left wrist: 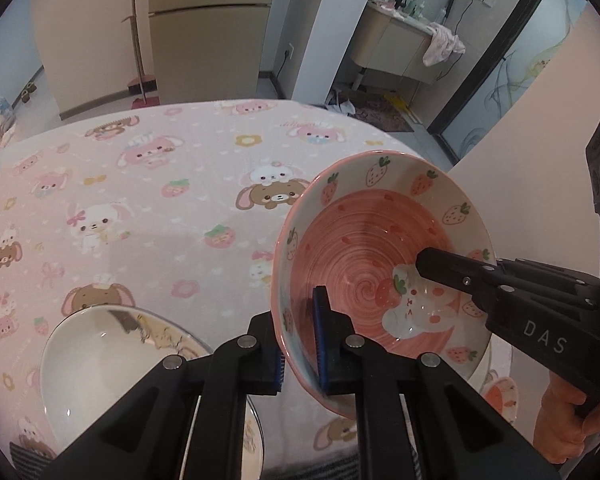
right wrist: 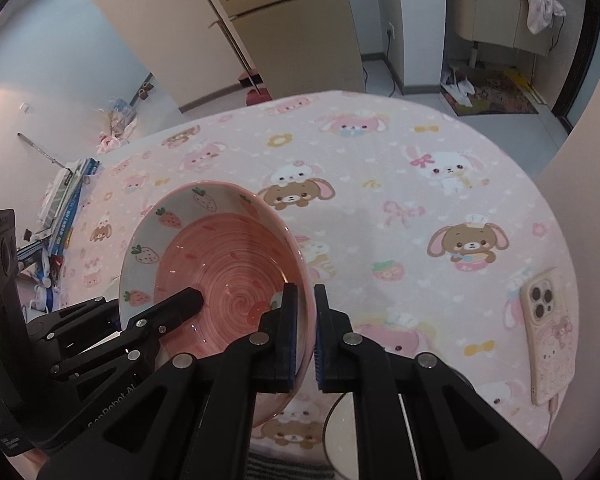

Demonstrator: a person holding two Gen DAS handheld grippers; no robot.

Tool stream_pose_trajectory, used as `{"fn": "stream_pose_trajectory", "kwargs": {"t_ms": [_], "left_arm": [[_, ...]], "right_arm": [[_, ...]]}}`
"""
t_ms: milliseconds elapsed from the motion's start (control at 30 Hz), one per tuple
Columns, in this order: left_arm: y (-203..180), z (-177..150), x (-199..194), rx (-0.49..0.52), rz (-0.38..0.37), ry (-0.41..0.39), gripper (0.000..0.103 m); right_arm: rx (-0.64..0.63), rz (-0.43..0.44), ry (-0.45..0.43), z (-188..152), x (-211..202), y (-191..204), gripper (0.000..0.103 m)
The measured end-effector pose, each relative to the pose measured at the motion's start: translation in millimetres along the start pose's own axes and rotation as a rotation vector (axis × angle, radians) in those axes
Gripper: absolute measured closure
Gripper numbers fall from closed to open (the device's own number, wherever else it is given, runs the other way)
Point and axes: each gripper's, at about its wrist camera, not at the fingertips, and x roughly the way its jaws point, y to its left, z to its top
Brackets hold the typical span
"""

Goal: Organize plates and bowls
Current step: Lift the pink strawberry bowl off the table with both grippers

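A pink strawberry-patterned bowl [left wrist: 360,248] is held tilted above the table by both grippers. My left gripper [left wrist: 302,344] is shut on its near rim, one finger inside and one outside. My right gripper [right wrist: 305,332] is shut on the opposite rim of the same bowl [right wrist: 220,256]; it also shows in the left wrist view [left wrist: 452,270]. A white bowl [left wrist: 100,364] sits on a plate at lower left of the left wrist view. Another strawberry dish [left wrist: 498,394] lies under the held bowl.
The table [right wrist: 380,208] wears a pink cartoon-bunny cloth. A phone in a pink case [right wrist: 548,332] lies at the right. A round plate edge [right wrist: 340,432] shows below my right gripper. Books and clutter [right wrist: 64,200] sit at the table's left edge.
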Motion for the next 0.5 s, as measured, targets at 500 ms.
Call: {"fn": "stream_pose_trajectory", "kwargs": {"t_ms": [500], "left_arm": [[-31.8,-57.4,-92.4,0.009,-0.089,-0.108,0.09]], "right_arm": [[-0.057,-0.009,-0.113,-65.7,-94.7,18.9,0.096]]}}
